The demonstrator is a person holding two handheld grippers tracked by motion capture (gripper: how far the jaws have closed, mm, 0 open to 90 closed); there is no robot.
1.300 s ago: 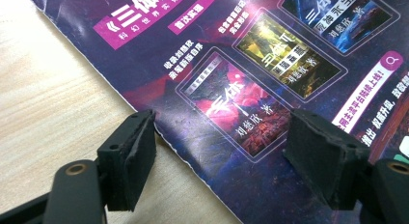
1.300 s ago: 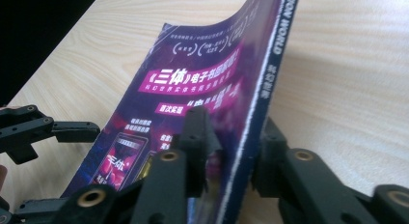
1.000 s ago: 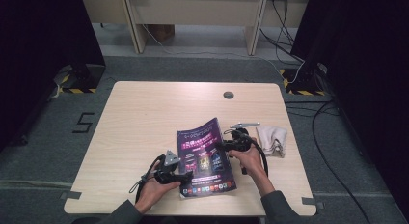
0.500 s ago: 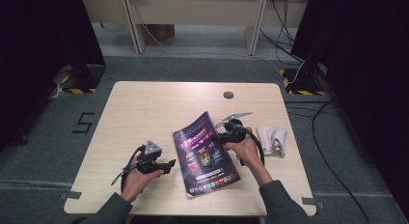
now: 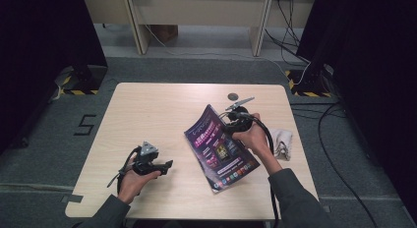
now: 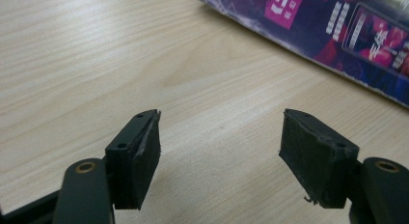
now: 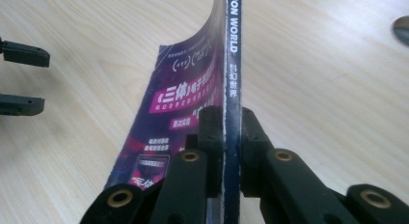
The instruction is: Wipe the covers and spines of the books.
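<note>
A light wooden table point(image 5: 162, 110) carries a purple magazine point(image 5: 219, 149) with one edge lifted, a crumpled white cloth point(image 5: 284, 142) near its right edge, and a small round grey cap point(image 5: 232, 96) at the back.

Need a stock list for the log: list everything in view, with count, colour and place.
magazine: one, purple cover, right of table centre, spine edge lifted.
cloth: one, white, crumpled by the right edge.
round cap: one, grey, set in the far tabletop.
table: one, light wood.
floor mark: one, black, on the carpet to the left.
left gripper: one, black, jaws open over bare wood.
right gripper: one, black, shut on the magazine's spine.
</note>
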